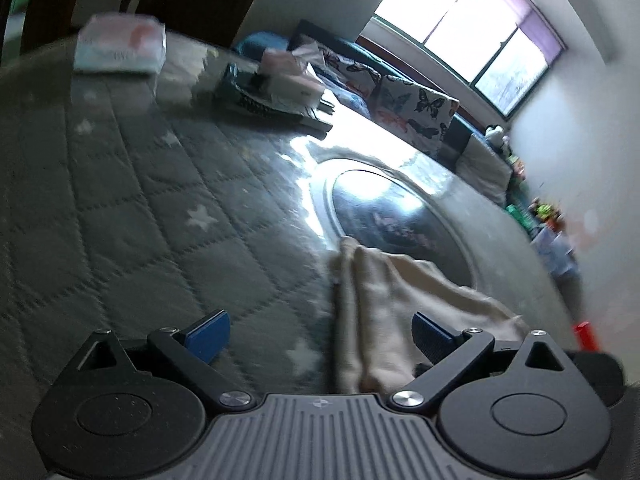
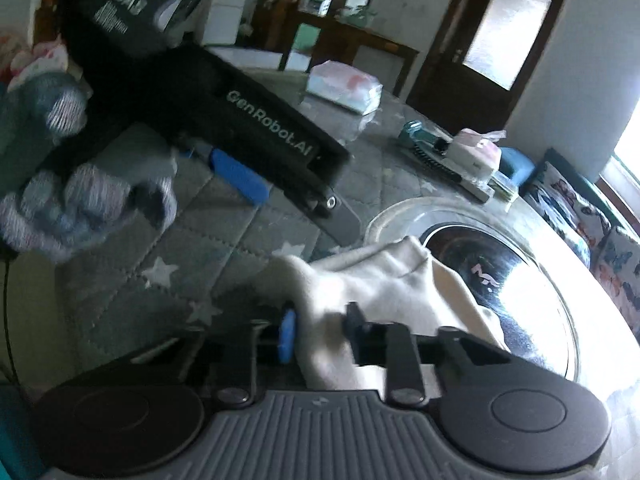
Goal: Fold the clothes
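- The right tongs [image 2: 316,334] are clenched on the near edge of a cream cloth [image 2: 384,276]; the fabric is bunched between the blue pad and the dark one.
- The cream cloth lies on the tabletop [image 2: 208,248], a grey quilted cover with white stars, and drapes over the near rim of a round glass inset [image 2: 516,264] in the middle.
- The left tongs [image 1: 320,338] stand released, blue pads wide apart; the cloth [image 1: 400,296] passes between them, nearer the right pad, and neither pad presses it.
- In the right view, the left tool's black body [image 2: 256,128] slants across the far left, held by a hand in a grey knitted glove [image 2: 92,204].
- At the far side of the tabletop rests a white plastic packet [image 2: 344,84], and right of it a stack of books and boxes [image 2: 452,160].
- Butterfly-print cushions [image 1: 416,108] line the wall under a bright window [image 1: 472,28].
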A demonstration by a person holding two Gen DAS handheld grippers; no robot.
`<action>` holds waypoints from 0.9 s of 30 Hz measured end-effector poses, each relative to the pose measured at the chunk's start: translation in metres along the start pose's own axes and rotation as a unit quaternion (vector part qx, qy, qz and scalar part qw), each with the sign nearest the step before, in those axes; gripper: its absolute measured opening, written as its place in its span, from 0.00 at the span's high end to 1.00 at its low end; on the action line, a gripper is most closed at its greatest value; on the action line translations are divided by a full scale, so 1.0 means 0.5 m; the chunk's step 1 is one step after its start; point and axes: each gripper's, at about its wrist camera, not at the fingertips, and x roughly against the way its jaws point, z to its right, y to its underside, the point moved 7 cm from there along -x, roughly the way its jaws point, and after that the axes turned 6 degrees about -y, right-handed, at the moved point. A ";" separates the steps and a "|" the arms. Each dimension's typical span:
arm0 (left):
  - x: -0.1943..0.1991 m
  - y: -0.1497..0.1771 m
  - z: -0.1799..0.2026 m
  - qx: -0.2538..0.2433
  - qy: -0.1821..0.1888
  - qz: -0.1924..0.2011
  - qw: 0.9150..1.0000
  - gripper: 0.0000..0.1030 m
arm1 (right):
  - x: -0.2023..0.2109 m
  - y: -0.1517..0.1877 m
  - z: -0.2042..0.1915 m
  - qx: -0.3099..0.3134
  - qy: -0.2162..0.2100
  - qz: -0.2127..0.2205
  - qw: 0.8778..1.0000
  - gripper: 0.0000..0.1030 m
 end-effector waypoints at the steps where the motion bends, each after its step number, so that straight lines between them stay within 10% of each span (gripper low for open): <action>1: -0.003 -0.001 0.004 0.010 0.007 -0.005 1.000 0.04 | 0.006 -0.002 0.008 -0.014 -0.004 0.007 1.000 0.91; 11: -0.046 -0.009 0.041 0.107 0.056 -0.054 0.991 0.10 | 0.079 -0.009 0.054 -0.100 -0.022 0.066 0.993 0.94; 18: -0.089 0.011 0.056 0.130 0.074 -0.089 0.985 0.76 | 0.093 0.005 0.040 -0.107 -0.042 0.075 0.991 0.95; 27: -0.086 0.015 0.051 0.120 0.074 -0.081 0.987 0.81 | 0.125 0.051 0.076 -0.144 -0.036 0.076 0.986 0.77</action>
